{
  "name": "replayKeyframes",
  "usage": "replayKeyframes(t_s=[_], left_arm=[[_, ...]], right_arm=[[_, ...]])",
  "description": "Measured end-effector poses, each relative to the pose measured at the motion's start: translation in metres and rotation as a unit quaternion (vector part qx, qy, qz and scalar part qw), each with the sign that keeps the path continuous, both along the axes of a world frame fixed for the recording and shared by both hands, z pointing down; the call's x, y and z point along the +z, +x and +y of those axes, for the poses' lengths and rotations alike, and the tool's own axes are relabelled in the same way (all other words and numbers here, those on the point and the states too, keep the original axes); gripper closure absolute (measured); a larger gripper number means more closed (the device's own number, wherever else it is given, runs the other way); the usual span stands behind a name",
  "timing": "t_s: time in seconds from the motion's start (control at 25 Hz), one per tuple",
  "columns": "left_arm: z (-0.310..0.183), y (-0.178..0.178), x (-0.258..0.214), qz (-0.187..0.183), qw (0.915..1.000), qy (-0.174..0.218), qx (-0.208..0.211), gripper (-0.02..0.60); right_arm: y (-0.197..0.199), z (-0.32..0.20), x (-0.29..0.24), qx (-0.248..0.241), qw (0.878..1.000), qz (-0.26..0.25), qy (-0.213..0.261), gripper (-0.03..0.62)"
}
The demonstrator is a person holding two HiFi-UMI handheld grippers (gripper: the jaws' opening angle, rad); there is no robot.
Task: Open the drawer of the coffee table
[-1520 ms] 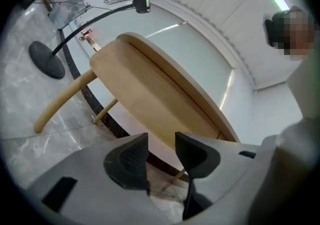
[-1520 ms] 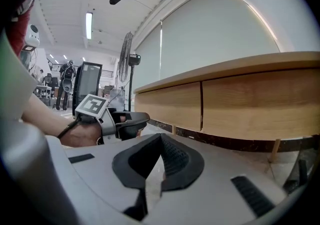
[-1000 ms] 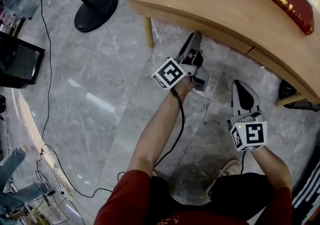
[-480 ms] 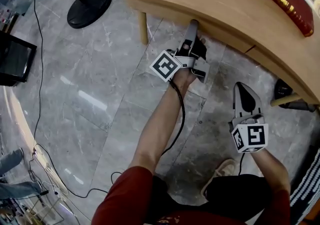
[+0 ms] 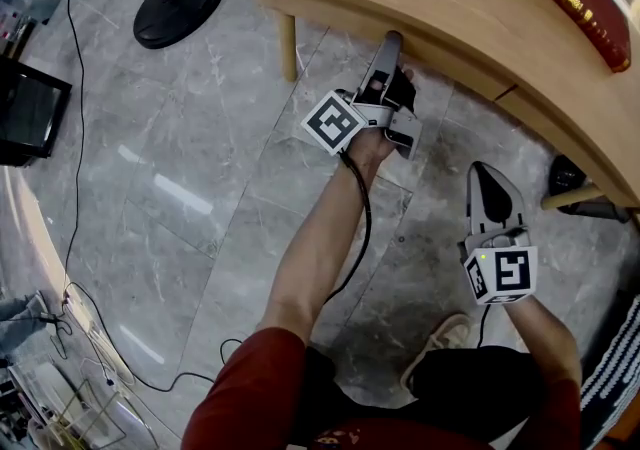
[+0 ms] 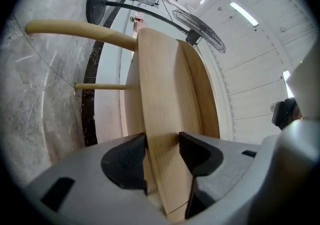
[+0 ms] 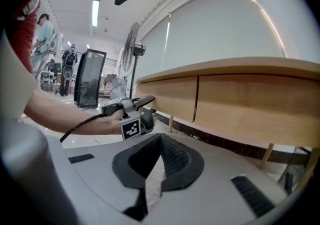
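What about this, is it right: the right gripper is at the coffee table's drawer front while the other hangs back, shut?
No: the left gripper is at the drawer front, its jaws just opened around that edge, per the left gripper view; the right gripper hangs back, shut.

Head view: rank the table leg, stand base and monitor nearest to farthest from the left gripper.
1. Leg, just left.
2. Stand base, farther left, on the floor.
3. Monitor, at the left edge.
Left gripper's jaws have just opened, table edge between.
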State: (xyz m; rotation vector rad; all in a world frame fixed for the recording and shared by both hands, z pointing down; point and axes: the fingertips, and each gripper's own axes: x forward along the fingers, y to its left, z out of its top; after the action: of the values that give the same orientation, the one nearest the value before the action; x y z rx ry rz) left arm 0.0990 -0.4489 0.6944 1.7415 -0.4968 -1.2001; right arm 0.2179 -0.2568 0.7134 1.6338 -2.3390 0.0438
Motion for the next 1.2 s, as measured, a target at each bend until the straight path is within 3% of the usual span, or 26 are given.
replayKeyframes(t_s=[0.4,0.92,1.2], left_arm=[[0.023,-0.010,0.000,-0.018,0.9997,0.002,0.020,0.365],[0.086,-0.045,0.002,-0.025,0.9984,-0.013,0.050,0.365],[0.119,-0.067,0.001,-0.026,0.9982,-0.017,0.050,0.365]], right_arm=[[0.008,0.007,-0.007,0.007,1.000,0.011,0.006,0.597],[-0.054,0.032,-0.016,-0.059,0.998,0.008,0.012,0.597],[-0.086,0.049,-0.024,-0.095,0.995,-0.020,0.007,0.597]])
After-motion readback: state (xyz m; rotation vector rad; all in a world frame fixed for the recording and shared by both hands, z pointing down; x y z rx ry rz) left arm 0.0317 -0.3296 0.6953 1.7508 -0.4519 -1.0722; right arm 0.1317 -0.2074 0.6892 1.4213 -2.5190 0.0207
